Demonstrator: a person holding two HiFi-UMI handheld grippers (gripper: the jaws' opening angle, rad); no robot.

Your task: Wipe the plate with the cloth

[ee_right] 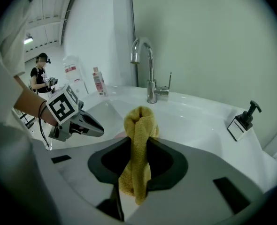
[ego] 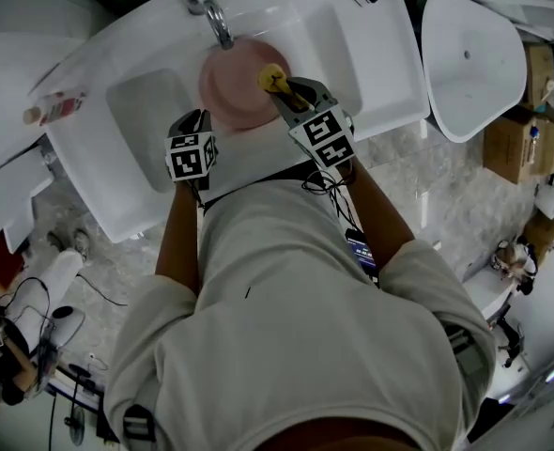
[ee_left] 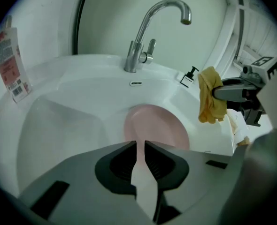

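Observation:
A pink plate [ego: 232, 85] sits tilted in the white sink [ego: 366, 59] below the tap. Its near rim [ee_left: 153, 124] runs between the jaws of my left gripper [ee_left: 139, 148], which is shut on it. In the head view the left gripper [ego: 203, 118] is at the plate's left edge. My right gripper [ee_right: 137, 146] is shut on a bunched yellow cloth [ee_right: 139, 125]. The cloth [ego: 274, 77] hangs over the plate's right side. In the left gripper view the right gripper [ee_left: 223, 92] holds the cloth [ee_left: 208, 100] above and right of the plate, apart from it.
A chrome tap [ee_left: 145, 36] stands behind the basin, a soap dispenser [ee_right: 244, 120] on the ledge to its right. Bottles [ee_right: 99, 81] stand at the sink's left. A second white basin [ego: 469, 59] and cardboard boxes [ego: 516, 139] are to the right. A person [ee_right: 40, 76] stands in the background.

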